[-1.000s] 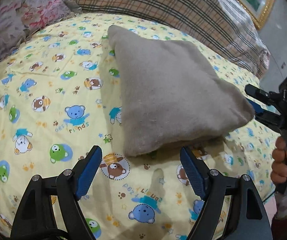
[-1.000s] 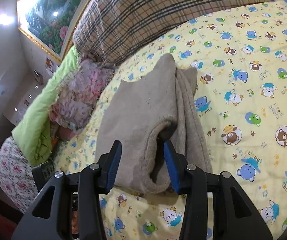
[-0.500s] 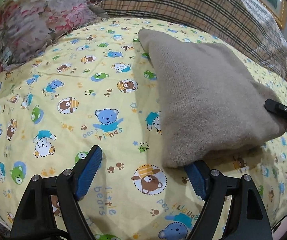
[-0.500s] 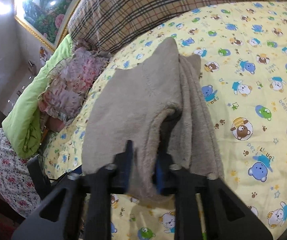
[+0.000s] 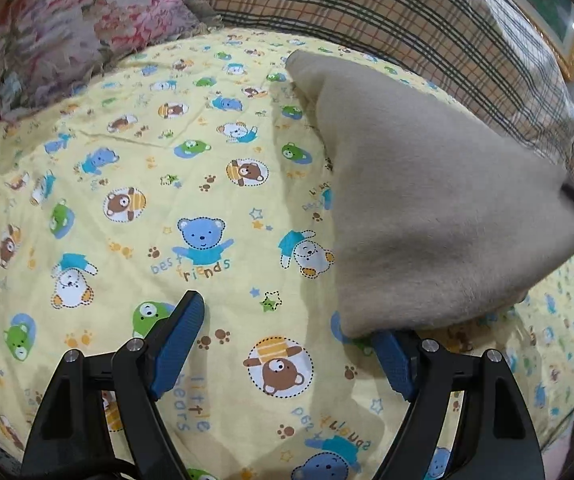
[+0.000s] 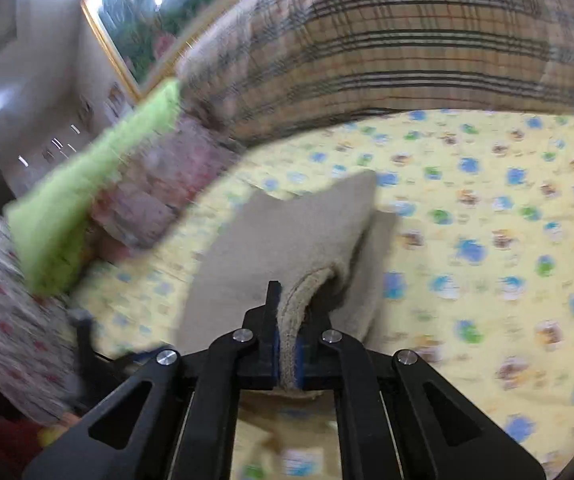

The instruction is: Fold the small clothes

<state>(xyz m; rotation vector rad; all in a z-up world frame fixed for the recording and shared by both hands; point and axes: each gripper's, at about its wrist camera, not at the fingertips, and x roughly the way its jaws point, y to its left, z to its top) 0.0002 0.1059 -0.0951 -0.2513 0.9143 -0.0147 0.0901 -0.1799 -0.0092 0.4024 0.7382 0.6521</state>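
Left wrist view: left gripper (image 5: 287, 350) spread wide, nothing clamped; beige knit garment (image 5: 427, 200) at 2 o'clock on bear-print sheet (image 5: 167, 200), near corner overhanging right finger.
Right wrist view: right gripper (image 6: 287, 344) clamped on the garment's (image 6: 287, 240) hem, 6 o'clock.

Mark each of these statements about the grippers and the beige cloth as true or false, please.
1. The right gripper is shut on the beige cloth. True.
2. The left gripper is shut on the cloth. False: its jaws stand open, and one finger lies under the cloth's near corner.
3. The cloth lies on a yellow sheet with bears. True.
4. The pillow behind the cloth is plain white. False: the plaid pillow has dark stripes.
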